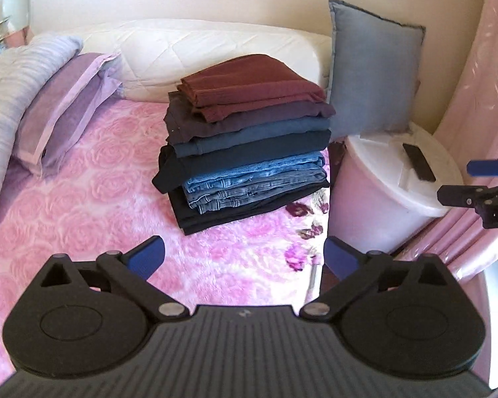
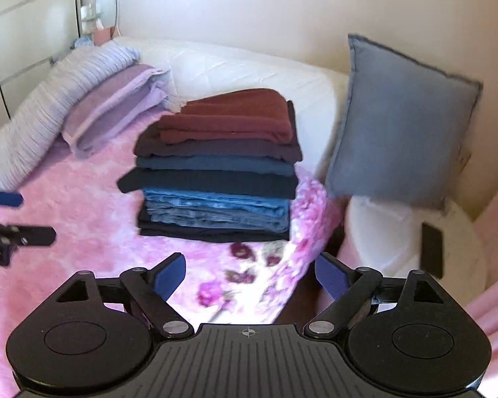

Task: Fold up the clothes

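Observation:
A stack of folded clothes point(image 1: 245, 142) sits on the pink rose-patterned bedspread point(image 1: 83, 205), with a maroon garment point(image 1: 252, 83) on top, dark tops below it, folded jeans point(image 1: 255, 182) and a black piece at the bottom. The stack also shows in the right wrist view point(image 2: 219, 165). My left gripper point(image 1: 244, 258) is open and empty, held above the bedspread in front of the stack. My right gripper point(image 2: 249, 275) is open and empty, over the bed's right edge. The right gripper also shows at the right edge of the left wrist view point(image 1: 461, 182).
A white quilted pillow point(image 1: 199, 53), a lilac pillow point(image 1: 66, 109) and a striped blanket point(image 1: 13, 76) lie at the head of the bed. A grey cushion point(image 1: 372, 76) leans by a white round container point(image 1: 391, 192) with a dark phone point(image 1: 418, 162) on its lid. Pink curtain point(image 1: 481, 83) at right.

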